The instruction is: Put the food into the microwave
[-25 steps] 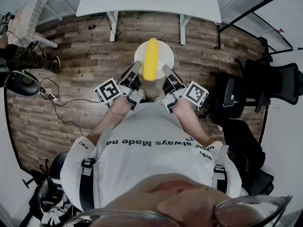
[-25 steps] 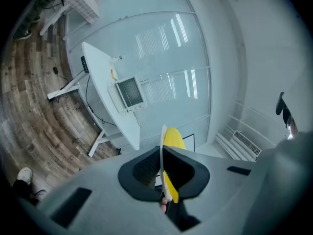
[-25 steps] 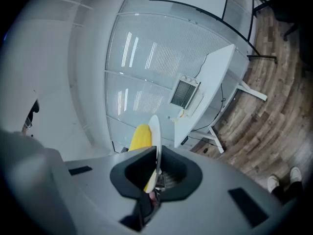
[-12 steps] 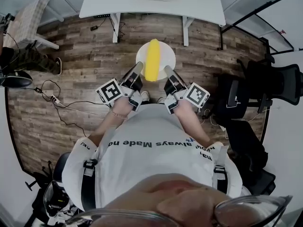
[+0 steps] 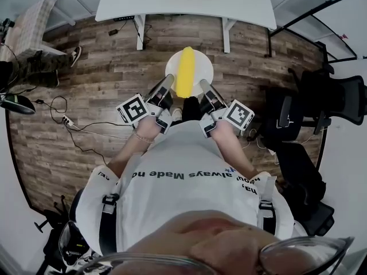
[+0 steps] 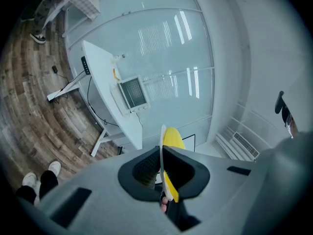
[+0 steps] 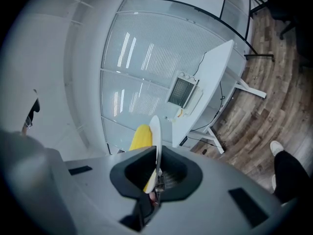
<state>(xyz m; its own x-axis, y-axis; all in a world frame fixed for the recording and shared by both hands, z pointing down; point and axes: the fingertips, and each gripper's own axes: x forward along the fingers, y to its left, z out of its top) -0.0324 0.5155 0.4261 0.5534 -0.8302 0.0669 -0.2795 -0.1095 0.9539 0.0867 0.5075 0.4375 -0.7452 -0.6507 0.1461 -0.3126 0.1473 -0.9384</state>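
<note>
A white plate (image 5: 196, 67) carries a long yellow piece of food (image 5: 183, 71), held level in front of me above the wooden floor. My left gripper (image 5: 164, 87) is shut on the plate's left rim and my right gripper (image 5: 205, 89) is shut on its right rim. The left gripper view shows the plate (image 6: 162, 146) edge-on between the jaws of the left gripper (image 6: 162, 173), with the food (image 6: 172, 138) behind. The right gripper (image 7: 156, 177) likewise clamps the plate (image 7: 156, 136), next to the food (image 7: 141, 137). The microwave (image 6: 131, 93) (image 7: 183, 92) stands on a white table ahead.
The white table (image 5: 183, 4) spans the top of the head view, its legs (image 5: 140, 33) on the floor. Black office chairs (image 5: 327, 102) stand at the right. Cables (image 5: 63, 119) lie on the floor at the left, where another person's legs (image 5: 40, 67) show.
I have stepped a little toward the white table with the plate still held by both grippers. The other person's foot at the left has shifted.
</note>
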